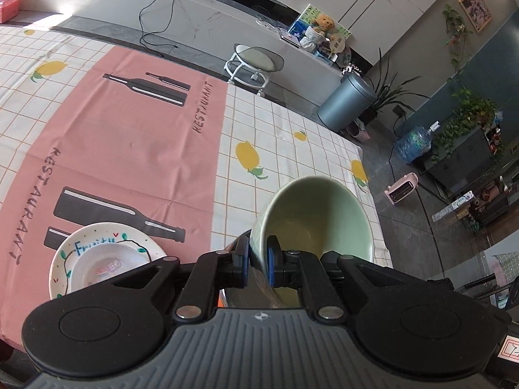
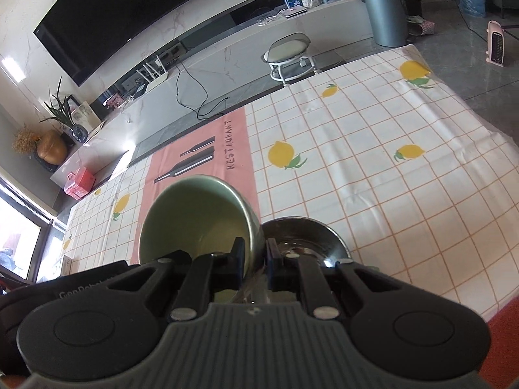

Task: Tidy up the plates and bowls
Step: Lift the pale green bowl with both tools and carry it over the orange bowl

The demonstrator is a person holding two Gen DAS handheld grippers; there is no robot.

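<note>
The left gripper (image 1: 258, 261) is closed on the wall of a green bowl (image 1: 316, 217): one blue pad is pressed against the outside and the other against the inside of the rim. The bowl is held tilted, its opening turned toward the camera, and it extends ahead of and to the right of the fingertips, above the checked tablecloth (image 1: 285, 142). To the left of this gripper, a white plate (image 1: 65, 259) with "Fruit" lettering and a painted vine is seen lying on the pink placemat (image 1: 136, 149), and a smaller white dish (image 1: 103, 265) is nested in it. Both are partly hidden behind the gripper's body.

The right gripper (image 2: 254, 257) is likewise clamped on the rim of a second green bowl (image 2: 194, 214), with one pad inside and one outside the wall. This bowl is also tilted, and it lies ahead of and to the left of the fingertips. Just beside it on the right, a metal bowl (image 2: 308, 236) is seen standing on the tabletop (image 2: 389, 162), partly covered by the right finger; whether the two bowls touch cannot be told. Beyond the tabletop's far edge, a white stool (image 2: 288, 55) stands on the floor.
</note>
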